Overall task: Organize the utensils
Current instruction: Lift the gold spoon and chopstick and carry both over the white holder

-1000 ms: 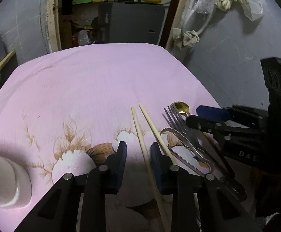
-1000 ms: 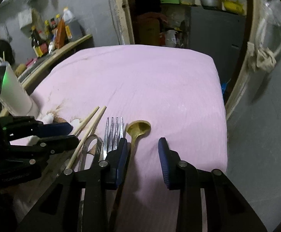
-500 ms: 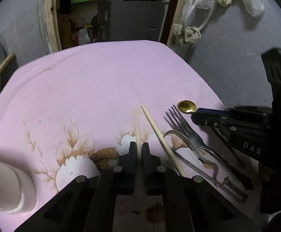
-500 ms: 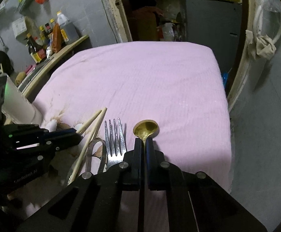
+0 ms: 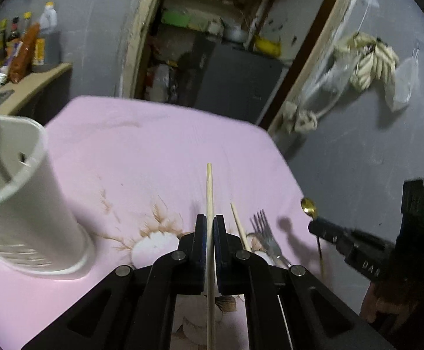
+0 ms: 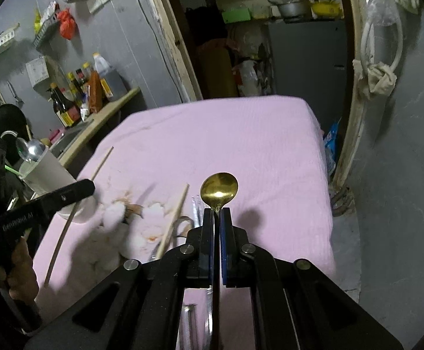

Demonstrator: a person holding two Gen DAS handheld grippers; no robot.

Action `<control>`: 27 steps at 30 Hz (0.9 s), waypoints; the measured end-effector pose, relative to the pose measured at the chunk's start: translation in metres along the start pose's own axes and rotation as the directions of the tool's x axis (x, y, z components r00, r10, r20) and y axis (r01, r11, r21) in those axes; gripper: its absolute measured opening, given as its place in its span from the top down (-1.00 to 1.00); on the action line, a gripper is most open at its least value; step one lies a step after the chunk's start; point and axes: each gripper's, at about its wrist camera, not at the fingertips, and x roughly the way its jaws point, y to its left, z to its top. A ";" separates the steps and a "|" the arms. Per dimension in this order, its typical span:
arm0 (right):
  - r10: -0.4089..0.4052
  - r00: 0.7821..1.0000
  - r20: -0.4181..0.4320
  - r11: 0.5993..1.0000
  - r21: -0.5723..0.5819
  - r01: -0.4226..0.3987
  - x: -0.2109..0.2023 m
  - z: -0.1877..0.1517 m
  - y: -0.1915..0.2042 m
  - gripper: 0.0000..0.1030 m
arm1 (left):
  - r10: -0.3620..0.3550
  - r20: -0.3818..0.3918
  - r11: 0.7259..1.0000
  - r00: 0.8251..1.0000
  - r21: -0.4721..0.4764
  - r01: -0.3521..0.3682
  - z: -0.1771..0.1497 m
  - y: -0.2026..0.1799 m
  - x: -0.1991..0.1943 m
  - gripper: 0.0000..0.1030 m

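Left gripper point(image 5: 210, 227), seen through the left wrist camera: both blue-padded fingers are clamped on a wooden chopstick point(image 5: 209, 192). Its shaft runs straight forward between the pads and its tip stands out ahead over the pink tablecloth point(image 5: 153, 151). A white utensil holder point(image 5: 25, 204) stands upright on the cloth to the left of the gripper; its inside is only partly visible. A second chopstick point(image 5: 239, 229) lies on the cloth just right of the fingers, and a fork point(image 5: 266, 234) lies just beyond it, tines pointing away. At the right edge the right gripper point(image 5: 314, 224) holds a gold spoon point(image 5: 309, 205) above the cloth, bowl forward.

Right wrist camera: right gripper point(image 6: 216, 218) is closed on the neck of the gold spoon point(image 6: 219, 188), whose bowl projects just past the fingertips, above the cloth. The fork point(image 6: 196, 207) and second chopstick point(image 6: 174, 218) lie on the tablecloth point(image 6: 255, 151) left of the fingers. Further left, the left gripper point(image 6: 91, 186) carries its chopstick point(image 6: 75, 213), tilted, beside the white utensil holder point(image 6: 48, 175). A silver spoon point(image 6: 32, 147) stands in that holder. Bottles point(image 6: 78, 93) line a shelf behind.
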 end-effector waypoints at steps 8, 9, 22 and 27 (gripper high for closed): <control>-0.017 0.998 0.062 1.000 -0.009 0.018 -0.034 0.007 0.023 0.93 | -0.026 0.071 0.999 0.997 -0.026 0.028 0.011 0.003 -0.041 0.90; -0.018 0.997 0.071 1.000 -0.008 0.019 -0.038 0.007 0.025 0.93 | -0.030 0.076 0.999 0.997 -0.027 0.032 0.013 0.003 -0.044 0.90; -0.017 0.984 0.177 1.000 0.012 0.016 -0.088 0.017 0.083 0.93 | -0.034 0.180 0.993 0.983 -0.102 0.053 0.052 0.049 -0.128 0.90; 0.008 0.975 0.223 1.000 -0.021 -0.003 -0.098 0.027 0.117 0.93 | -0.013 0.249 0.991 0.968 -0.129 0.046 0.074 0.085 -0.155 0.90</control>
